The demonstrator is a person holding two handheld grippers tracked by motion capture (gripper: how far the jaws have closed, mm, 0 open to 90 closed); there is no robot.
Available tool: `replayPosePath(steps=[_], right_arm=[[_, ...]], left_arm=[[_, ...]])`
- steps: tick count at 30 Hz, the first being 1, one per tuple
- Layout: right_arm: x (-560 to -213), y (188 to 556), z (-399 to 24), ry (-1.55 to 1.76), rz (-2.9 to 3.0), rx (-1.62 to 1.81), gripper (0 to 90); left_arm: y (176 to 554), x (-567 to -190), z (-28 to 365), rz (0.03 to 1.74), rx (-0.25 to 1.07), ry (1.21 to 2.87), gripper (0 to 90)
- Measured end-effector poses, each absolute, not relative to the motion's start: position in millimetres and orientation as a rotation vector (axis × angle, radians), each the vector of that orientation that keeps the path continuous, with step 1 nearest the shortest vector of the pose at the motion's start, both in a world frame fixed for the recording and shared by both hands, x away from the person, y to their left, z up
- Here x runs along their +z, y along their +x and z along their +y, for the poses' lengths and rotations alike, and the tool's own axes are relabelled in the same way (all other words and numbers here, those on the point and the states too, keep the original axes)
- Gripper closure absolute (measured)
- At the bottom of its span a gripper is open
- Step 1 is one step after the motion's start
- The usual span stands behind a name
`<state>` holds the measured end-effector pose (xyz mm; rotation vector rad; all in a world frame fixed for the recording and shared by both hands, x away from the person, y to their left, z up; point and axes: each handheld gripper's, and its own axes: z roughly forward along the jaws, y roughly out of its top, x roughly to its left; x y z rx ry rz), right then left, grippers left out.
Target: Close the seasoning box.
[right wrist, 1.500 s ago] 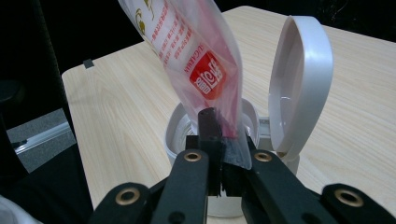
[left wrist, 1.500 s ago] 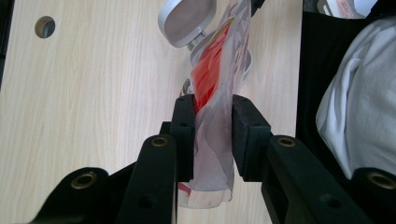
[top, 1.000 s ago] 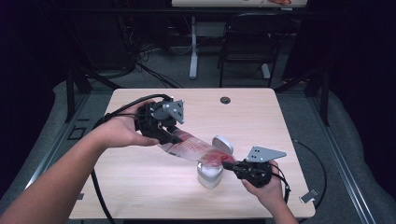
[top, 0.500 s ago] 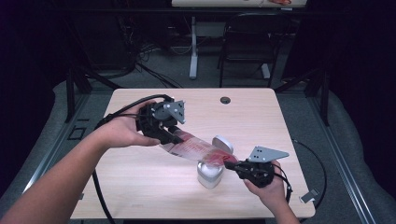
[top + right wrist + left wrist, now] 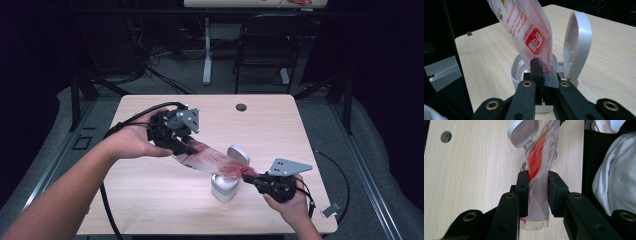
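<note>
Crinkled clear-and-red plastic bag [image 5: 212, 161], round white canister [image 5: 224, 186], hinged lid [image 5: 238, 154]

Your middle lane is blocked: the plastic pouch [image 5: 212, 161] is stretched taut between the left gripper [image 5: 186, 148] and the right gripper [image 5: 251, 177], running diagonally from left-far to right-near. The white canister [image 5: 223, 187] sits right under its lower end, with the hinged lid [image 5: 238, 154] standing open on the far side. You get bare table [image 5: 150, 200] near-left, and a wide free strip far of the pouch, with only a cable grommet [image 5: 241, 107] at the far edge.
</note>
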<state>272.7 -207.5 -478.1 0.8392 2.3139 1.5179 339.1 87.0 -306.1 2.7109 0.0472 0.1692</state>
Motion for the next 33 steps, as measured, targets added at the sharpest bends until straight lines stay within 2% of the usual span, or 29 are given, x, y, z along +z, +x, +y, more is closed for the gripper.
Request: replayPosePath(steps=[33], right_arm=[[-477.8,275.2,-205.8,0.841,2.306,1.536,89.6]], left_arm=[[338.3,-304.3,90.9,0.049,0.181,2.701,74.2]])
